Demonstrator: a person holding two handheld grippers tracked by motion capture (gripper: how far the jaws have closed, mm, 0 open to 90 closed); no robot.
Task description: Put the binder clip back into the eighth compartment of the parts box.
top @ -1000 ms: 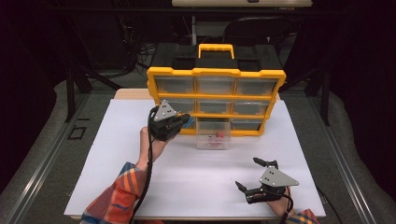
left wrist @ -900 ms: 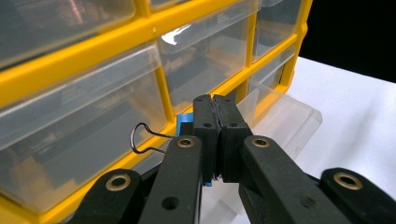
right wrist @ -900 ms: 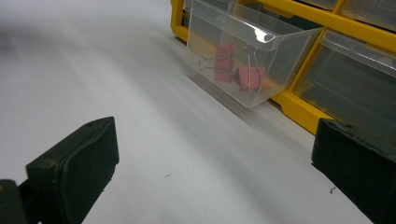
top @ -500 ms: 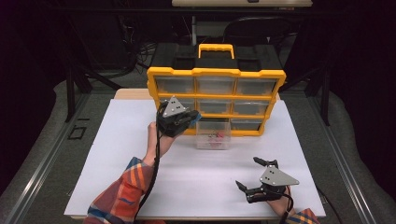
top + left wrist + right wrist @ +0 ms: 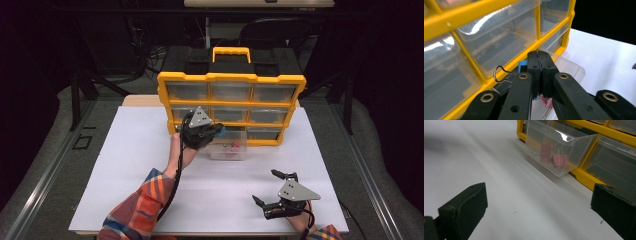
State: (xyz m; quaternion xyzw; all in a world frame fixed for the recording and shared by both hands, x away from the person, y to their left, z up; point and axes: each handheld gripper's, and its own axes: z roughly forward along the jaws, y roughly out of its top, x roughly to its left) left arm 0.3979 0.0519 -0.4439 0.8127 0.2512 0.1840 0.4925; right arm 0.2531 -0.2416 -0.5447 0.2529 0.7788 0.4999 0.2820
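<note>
Left tongs have been carried rightward and a bit down since the earlier frames, from beside the organiser's left column to just over the pulled-out clear drawer. Their jaws are clamped together on a blue binder clip, wire loop sticking out to the left in the left gripper view. Judged: clip is about to be dropped into the drawer, so only the release is left. Right tongs are kept still near the tabletop's near-right edge, jaws wide apart, nothing between.

Counts: 1 yellow organiser w/ 9 drawer slots, 1 drawer pulled out in front; 2 red clips seen inside it; 1 blue clip held.
</note>
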